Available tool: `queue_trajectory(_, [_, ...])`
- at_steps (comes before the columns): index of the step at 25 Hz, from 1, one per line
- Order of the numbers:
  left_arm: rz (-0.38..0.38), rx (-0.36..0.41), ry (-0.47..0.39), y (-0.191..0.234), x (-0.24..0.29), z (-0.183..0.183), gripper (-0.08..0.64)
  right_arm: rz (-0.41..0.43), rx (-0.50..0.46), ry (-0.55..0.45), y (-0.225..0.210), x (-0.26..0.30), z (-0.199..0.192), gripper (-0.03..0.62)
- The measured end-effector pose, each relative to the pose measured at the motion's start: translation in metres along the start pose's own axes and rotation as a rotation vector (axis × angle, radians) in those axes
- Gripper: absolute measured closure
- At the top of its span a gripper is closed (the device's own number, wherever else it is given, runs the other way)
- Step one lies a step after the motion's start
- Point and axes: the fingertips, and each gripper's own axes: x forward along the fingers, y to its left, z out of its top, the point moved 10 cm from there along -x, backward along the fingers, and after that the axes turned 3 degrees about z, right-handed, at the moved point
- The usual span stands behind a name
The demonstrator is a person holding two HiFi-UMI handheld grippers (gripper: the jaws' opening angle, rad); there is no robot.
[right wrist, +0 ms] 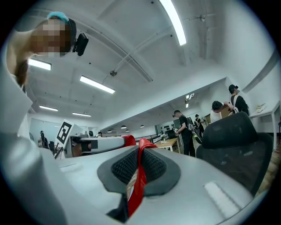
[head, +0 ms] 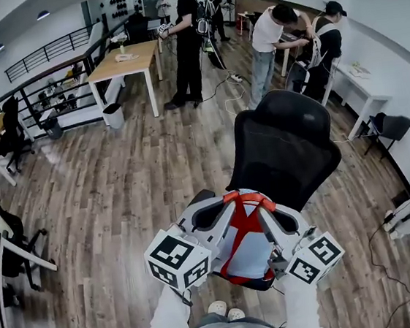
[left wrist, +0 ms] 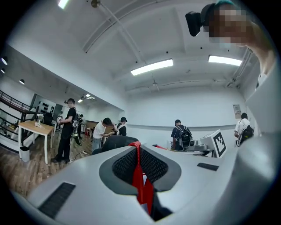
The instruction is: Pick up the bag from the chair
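At lower left of the head view, the left hand-held gripper (head: 214, 211) has its jaws pressed together on a red strap (left wrist: 138, 175) of the bag (head: 249, 256). The bag hangs at lower centre between both tools, its pale body below the handles, long axis running down the frame toward the person. Just right of it, the right hand-held gripper (head: 275, 214) pinches a second red strap (right wrist: 137, 181). The chair (head: 283, 143) stands directly behind; its seat is hidden, so whether the bag has cleared it cannot be told. Both hands are equally near, so a straight upward lift looks right.
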Motion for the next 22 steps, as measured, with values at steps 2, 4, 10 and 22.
queue_trajectory(2, [-0.002, -0.007, -0.015, -0.006, -0.004, 0.001, 0.54, 0.003, -0.007, -0.001, 0.006, -0.004, 0.001, 0.571])
queue_trajectory(4, [-0.006, -0.014, -0.025, -0.009, -0.009, 0.002, 0.54, 0.002, 0.002, -0.012, 0.011, -0.008, 0.002, 0.571])
queue_trajectory(10, [-0.001, -0.024, -0.034, -0.021, -0.014, 0.0, 0.54, -0.002, 0.024, -0.03, 0.012, -0.02, 0.002, 0.571])
queue_trajectory(22, [0.006, -0.023, -0.027, -0.032, -0.017, -0.004, 0.54, -0.002, 0.04, -0.026, 0.013, -0.032, 0.001, 0.571])
